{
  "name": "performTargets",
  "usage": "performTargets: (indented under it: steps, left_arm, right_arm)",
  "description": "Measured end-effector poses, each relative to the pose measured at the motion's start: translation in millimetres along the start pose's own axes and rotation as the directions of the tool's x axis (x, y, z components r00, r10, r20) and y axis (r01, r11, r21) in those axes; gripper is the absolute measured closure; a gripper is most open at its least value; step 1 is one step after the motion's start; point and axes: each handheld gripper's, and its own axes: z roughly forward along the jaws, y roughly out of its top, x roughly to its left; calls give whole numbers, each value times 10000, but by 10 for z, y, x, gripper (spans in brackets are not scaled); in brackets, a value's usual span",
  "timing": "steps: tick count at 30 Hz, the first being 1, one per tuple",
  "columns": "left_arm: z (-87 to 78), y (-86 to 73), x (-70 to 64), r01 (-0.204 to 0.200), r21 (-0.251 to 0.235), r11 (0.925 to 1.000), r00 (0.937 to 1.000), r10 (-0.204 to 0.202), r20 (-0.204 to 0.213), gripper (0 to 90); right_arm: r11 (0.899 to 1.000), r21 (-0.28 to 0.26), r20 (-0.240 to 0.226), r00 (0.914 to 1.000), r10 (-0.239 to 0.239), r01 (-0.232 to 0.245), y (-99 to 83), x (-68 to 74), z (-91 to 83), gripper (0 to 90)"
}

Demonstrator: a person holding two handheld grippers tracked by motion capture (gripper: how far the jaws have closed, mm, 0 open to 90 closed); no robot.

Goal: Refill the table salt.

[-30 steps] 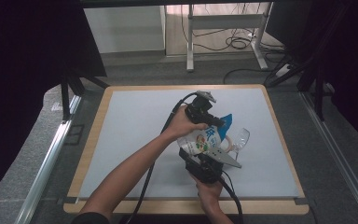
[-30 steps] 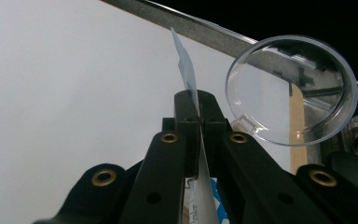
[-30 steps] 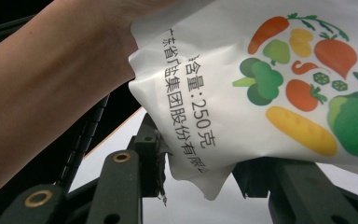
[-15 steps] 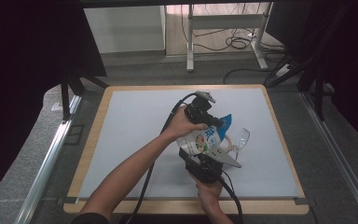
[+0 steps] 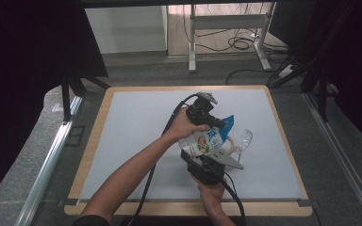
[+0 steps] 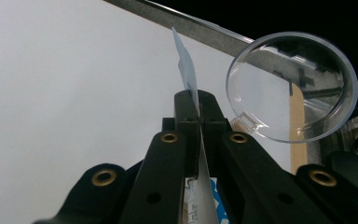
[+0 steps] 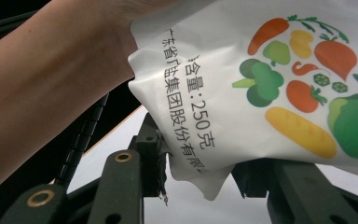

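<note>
The fingers of the left gripper (image 6: 198, 109) are pressing together on the thin blue top edge of the pouch (image 6: 186, 70), clamping it flat between them. The fingers of the right gripper (image 7: 200, 179) are standing apart around the pouch's lower corner; whether they are actually pinching it cannot be told. The pouch (image 5: 207, 139), white with printed vegetables, is hanging above the bench (image 5: 136, 117), right of centre, stretched between the left gripper (image 5: 219, 123) on the far side and the right gripper (image 5: 210, 160) on the near side. A clear plastic cup (image 5: 242, 140) is lying on its side just to the right, its mouth facing the pouch. Judged from this, the pouch is lifted and held, but opening it and pouring into the cup remain outstanding.
</note>
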Motion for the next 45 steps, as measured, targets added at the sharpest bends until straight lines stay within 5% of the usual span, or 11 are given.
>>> performTargets:
  steps: [45]
  left_arm:
    - [19,11,6,12,36,10000,10000,-12,38,895]
  right_arm:
    - [9998,-160,-1,9999,143,-143,2,-6,-11,602]
